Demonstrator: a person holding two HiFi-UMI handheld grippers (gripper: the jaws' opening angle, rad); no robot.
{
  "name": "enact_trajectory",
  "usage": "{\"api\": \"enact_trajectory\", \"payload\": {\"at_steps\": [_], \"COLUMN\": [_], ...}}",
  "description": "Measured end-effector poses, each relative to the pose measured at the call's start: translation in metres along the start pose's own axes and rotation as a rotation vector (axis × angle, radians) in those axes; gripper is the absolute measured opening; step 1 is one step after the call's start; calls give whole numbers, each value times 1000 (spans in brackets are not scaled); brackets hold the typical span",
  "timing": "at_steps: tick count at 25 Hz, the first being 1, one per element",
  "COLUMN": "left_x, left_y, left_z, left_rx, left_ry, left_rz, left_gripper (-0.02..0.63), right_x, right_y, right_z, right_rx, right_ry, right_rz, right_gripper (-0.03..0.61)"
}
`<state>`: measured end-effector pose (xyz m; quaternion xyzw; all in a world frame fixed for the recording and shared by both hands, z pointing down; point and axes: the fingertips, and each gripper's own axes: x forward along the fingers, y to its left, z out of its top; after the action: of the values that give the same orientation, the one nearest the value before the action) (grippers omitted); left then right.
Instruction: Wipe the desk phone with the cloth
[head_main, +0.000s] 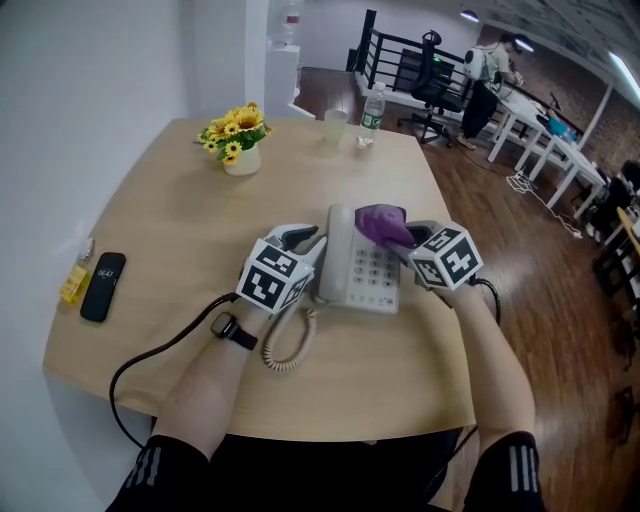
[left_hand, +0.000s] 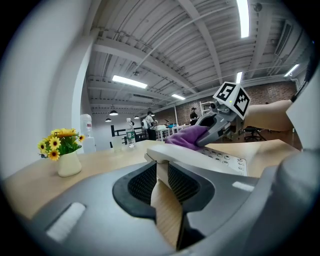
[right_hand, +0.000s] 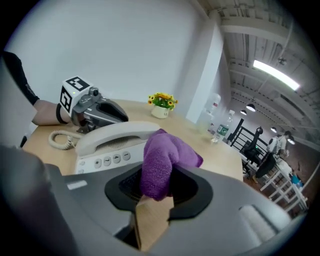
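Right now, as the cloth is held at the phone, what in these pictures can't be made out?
- Surface of the desk phone beneath the purple cloth: the cloth covers it in the head and right gripper views, so contact is unconfirmed.
- Labels on the keys: too small in every view.
- Yellow object at the left edge of the table: too small to identify in the head view.

Fuzzy purple cloth (right_hand: 159, 162), smooth plastic phone (head_main: 366, 274), matt wood-grain desk (head_main: 170, 230)
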<state>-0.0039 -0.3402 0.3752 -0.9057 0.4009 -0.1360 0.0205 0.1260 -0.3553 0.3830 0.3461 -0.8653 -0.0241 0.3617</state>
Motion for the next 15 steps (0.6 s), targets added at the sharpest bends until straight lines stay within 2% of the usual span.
{"api": "enact_trajectory", "payload": {"at_steps": [7, 12, 15], "left_x": [0, -1, -1], "left_y": [1, 2, 1], "left_z": [-1, -1, -1], "left_rx": [4, 4, 5], "left_ry": [-2, -2, -3], "left_rz": [5, 7, 8], "left_gripper": [64, 64, 64], "right_x": [-28, -48, -57], "right_y": [78, 124, 141], "right_z": [-19, -37, -45], "right_rx": [-136, -182, -175], "right_ry": [6, -10, 11], "right_rz": [115, 159, 230], "right_gripper": [121, 121, 121]}}
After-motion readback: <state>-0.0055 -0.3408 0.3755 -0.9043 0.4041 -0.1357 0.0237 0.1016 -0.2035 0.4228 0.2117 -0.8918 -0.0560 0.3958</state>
